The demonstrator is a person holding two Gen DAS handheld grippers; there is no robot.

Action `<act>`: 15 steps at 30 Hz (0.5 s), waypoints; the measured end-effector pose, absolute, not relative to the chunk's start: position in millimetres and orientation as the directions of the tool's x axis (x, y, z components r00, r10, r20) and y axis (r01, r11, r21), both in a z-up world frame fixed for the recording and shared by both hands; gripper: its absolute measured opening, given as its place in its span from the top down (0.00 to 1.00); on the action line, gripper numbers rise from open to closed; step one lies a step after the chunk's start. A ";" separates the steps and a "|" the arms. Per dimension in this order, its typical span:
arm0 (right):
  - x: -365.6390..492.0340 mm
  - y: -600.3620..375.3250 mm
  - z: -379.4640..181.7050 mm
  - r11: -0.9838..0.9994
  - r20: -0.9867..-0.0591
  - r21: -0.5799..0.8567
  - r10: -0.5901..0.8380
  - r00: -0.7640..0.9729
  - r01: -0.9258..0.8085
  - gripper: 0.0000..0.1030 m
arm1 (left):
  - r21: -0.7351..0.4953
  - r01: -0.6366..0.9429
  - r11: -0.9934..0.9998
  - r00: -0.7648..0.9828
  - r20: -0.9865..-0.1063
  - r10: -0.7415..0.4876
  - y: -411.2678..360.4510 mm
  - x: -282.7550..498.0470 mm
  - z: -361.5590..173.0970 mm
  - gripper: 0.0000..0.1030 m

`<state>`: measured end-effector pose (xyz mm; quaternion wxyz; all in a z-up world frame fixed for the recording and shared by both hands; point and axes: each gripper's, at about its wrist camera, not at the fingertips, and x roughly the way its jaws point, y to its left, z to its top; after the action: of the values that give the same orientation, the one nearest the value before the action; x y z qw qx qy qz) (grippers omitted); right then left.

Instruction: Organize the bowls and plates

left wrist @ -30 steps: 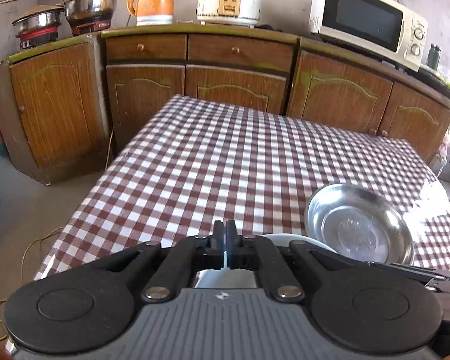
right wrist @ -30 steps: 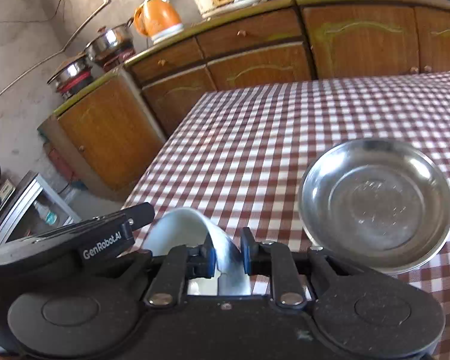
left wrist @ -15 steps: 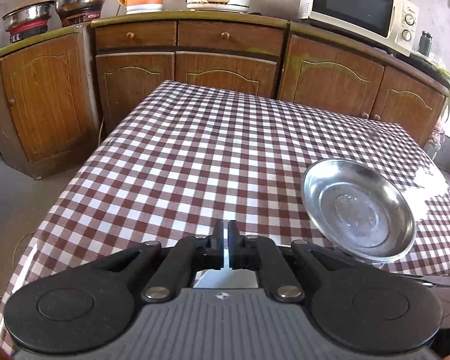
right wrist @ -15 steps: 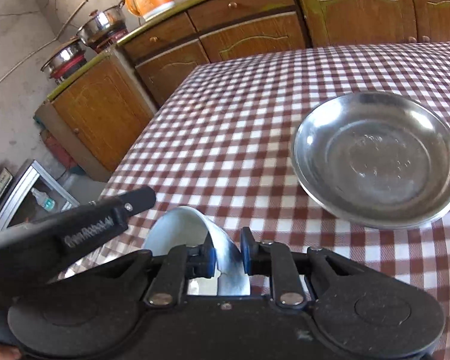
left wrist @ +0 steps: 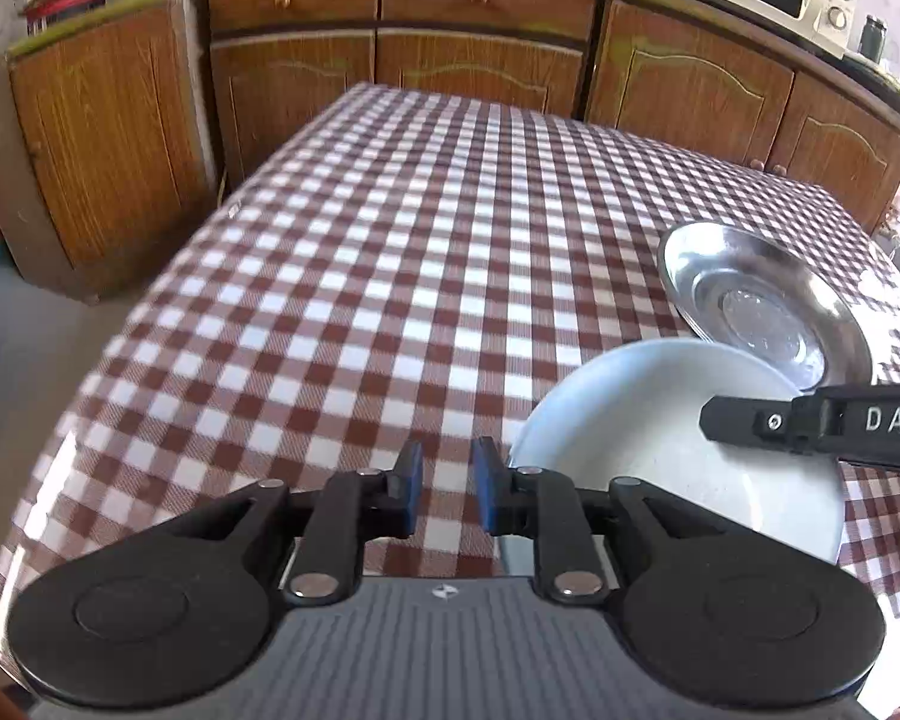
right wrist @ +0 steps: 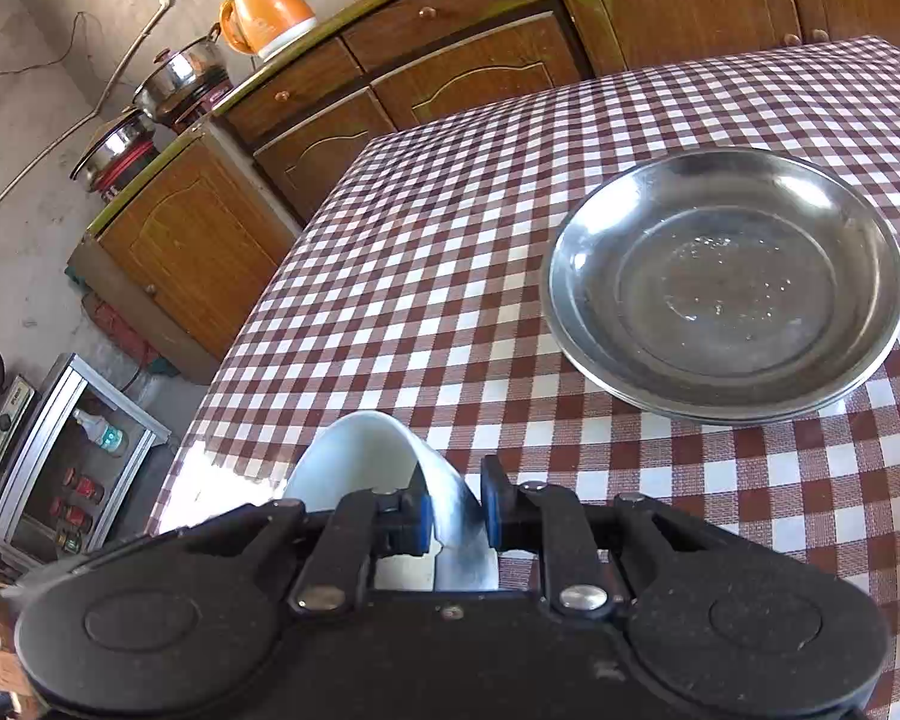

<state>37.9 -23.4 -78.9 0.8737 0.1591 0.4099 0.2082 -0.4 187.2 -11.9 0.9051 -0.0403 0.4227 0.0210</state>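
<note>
Apparently white bowl (right wrist: 384, 462) in right tool (right wrist: 456, 510).

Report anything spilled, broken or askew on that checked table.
Nothing stands out. The steel plates sit stacked and level on the checked tablecloth, with no spill or damage visible. The white bowl is tilted only because the right gripper pinches its rim.

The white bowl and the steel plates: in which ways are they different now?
The white bowl is matte ceramic; the steel plates are shiny metal. The bowl is deeper; the plates are shallow and wide. The right gripper grips the bowl by its rim; the plates lie free, stacked on the checked tablecloth. Both are round and empty.
</note>
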 end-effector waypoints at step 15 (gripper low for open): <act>34.7 -41.1 -90.8 0.873 -0.674 0.450 0.470 0.570 -0.187 0.84 | -0.226 -0.035 0.974 0.710 -0.691 -0.135 206.0 -33.2 10.8 0.20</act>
<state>34.7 -41.1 -90.8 0.8701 0.1667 0.4236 0.1887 -33.2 206.0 10.8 0.9180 -0.1116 0.3796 -0.0273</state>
